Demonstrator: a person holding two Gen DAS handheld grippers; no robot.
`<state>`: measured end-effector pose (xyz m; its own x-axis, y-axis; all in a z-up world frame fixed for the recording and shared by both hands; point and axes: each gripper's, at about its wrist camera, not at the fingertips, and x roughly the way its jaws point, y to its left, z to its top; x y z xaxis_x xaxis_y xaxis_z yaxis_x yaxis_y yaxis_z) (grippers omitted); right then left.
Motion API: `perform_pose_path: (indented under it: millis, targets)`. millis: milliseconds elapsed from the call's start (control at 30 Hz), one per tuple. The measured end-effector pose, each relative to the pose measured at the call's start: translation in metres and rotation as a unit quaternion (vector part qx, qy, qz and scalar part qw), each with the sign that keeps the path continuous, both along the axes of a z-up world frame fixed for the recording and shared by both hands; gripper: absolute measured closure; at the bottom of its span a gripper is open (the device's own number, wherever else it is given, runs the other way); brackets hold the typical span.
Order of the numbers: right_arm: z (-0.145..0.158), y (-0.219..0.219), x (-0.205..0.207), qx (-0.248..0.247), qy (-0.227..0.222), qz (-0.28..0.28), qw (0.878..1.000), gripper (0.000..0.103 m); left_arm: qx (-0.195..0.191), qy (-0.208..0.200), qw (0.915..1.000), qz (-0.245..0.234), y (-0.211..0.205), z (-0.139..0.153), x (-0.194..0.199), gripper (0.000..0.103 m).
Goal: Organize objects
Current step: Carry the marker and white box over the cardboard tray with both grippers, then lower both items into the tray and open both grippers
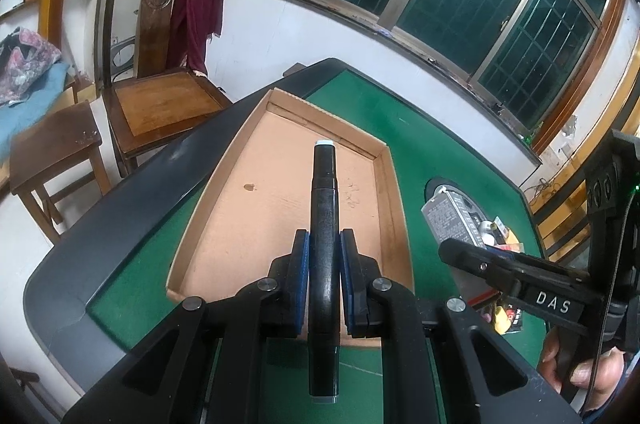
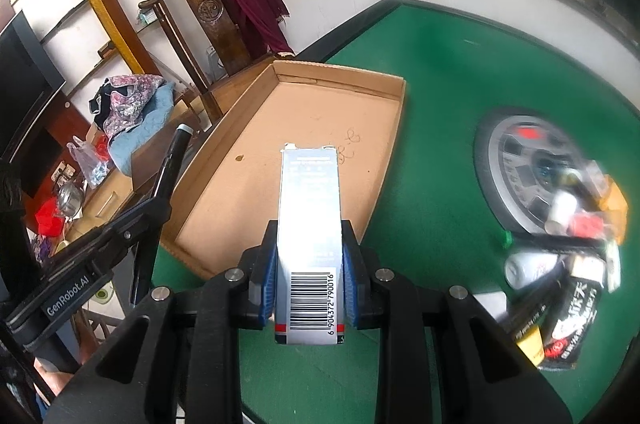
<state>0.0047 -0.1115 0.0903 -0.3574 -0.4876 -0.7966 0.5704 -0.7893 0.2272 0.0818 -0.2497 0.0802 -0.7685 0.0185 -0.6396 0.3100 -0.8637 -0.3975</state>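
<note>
Left wrist view: the cardboard tray point(image 1: 256, 192) has nothing in it yet, so the sorting's barely begun. The left gripper point(image 1: 325, 264) fingers are pinching a black marker point(image 1: 325, 208), which hangs over the tray pointing to 12 o'clock.

Right wrist view: the right gripper point(image 2: 308, 284) fingers clamp a slim barcoded box point(image 2: 310, 224) above the tray's near edge. A clutter pile point(image 2: 560, 264) waits at 3 o'clock on the green desk point(image 2: 432, 72).
</note>
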Motion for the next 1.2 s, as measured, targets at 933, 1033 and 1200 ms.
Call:
perform_pose_path:
  millis: [933,1033,1200]
  targets:
    - [-0.029,-0.066,-0.11,-0.017,-0.092,-0.023,0.995,0.079,-0.008,-0.111,0.9935,-0.023,-0.052,-0.024,-0.125,0.091]
    - [-0.043,-0.083,-0.126,-0.015,-0.108,-0.029,0.994,0.079,-0.01,-0.123,0.9921,-0.021,-0.061,-0.032,-0.135,0.091]
    - [-0.058,-0.106,-0.146,-0.014,-0.118,-0.038,0.992,0.079,-0.007,-0.132,0.991,-0.023,-0.07,-0.043,-0.152,0.091]
